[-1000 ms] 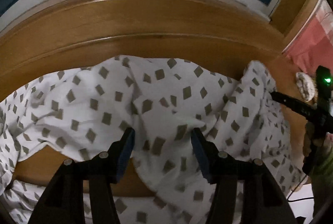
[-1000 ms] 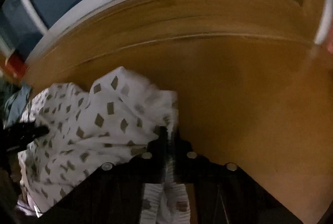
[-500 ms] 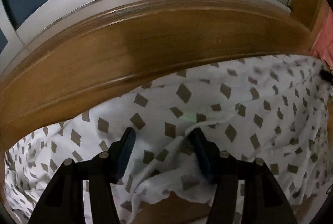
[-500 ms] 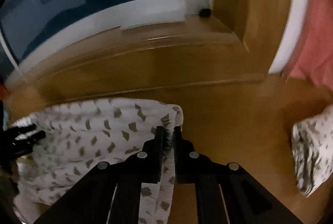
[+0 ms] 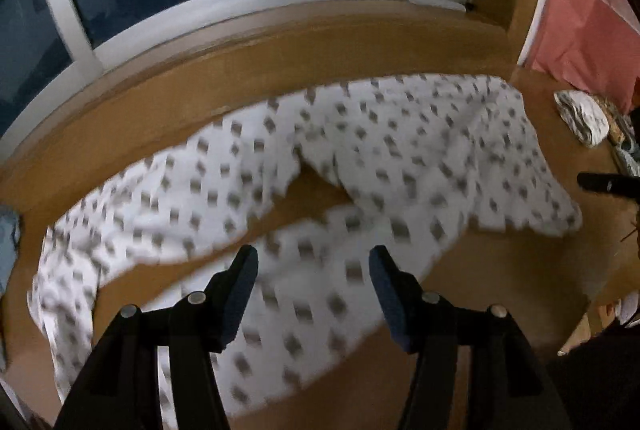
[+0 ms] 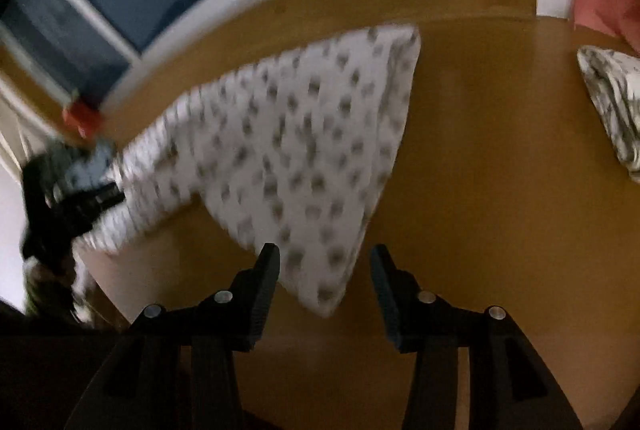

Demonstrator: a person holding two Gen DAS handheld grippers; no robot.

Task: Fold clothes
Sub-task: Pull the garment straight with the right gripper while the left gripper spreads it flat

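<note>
White patterned cloth (image 5: 360, 158) is spread flat on the wooden worktop (image 6: 480, 170) ahead of both tongs for folding; left tongs (image 5: 312, 266) are held open, right tongs (image 6: 324, 262) are opening, nothing gripped.

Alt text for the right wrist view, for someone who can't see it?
The right hand-held gripper, its jaws opening, hangs over the corner of a blurred white patterned garment spread on a wooden surface. Another folded patterned cloth lies at the right edge.

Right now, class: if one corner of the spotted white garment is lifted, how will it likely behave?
The garment would probably droop and trail, since it lies creased and rumpled. It looks thin, so likely light. It may slide easily on the smooth wooden floor.
</note>
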